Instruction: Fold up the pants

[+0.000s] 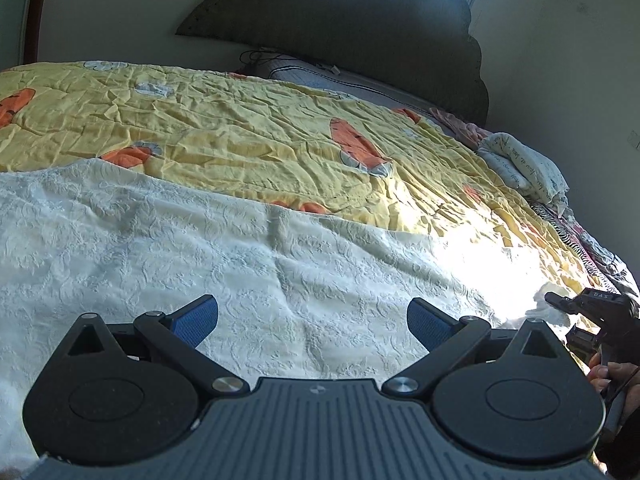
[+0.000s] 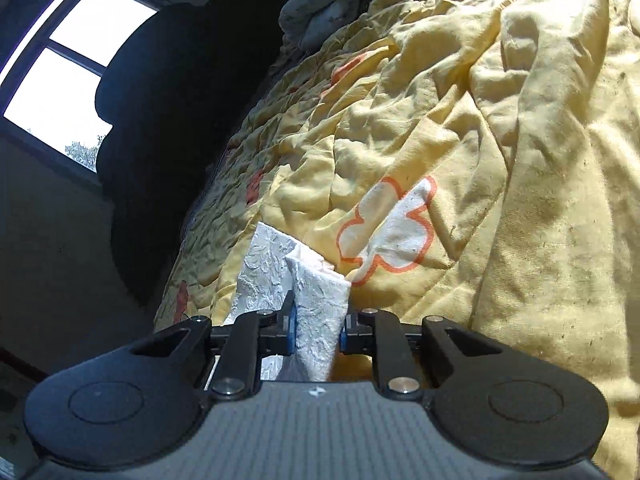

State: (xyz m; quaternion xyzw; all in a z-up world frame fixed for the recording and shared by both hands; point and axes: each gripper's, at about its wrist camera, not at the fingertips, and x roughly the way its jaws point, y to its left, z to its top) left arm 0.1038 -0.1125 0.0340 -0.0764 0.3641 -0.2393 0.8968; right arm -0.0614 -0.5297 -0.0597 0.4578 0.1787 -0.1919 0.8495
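Pants [image 1: 208, 248], white embossed fabric, spread over yellow quilt [image 1: 248, 128] on the bed. Dark headboard [image 1: 340, 20] behind. Left tongs [image 1: 312, 324] spread wide above the cloth, nothing between them. Right tongs [image 2: 318, 330] pinching a folded edge of the pants, pads pressed on the fabric.

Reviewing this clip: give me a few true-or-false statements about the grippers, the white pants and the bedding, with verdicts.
1. The right gripper is clamped on a corner of the white textured fabric pants. True.
2. The left gripper holds the pants. False: its jaws stand open above the fabric.
3. The pants lie on a yellow quilted bedspread with orange shapes. True.
4. The dark headboard is bright red. False: it is dark grey.
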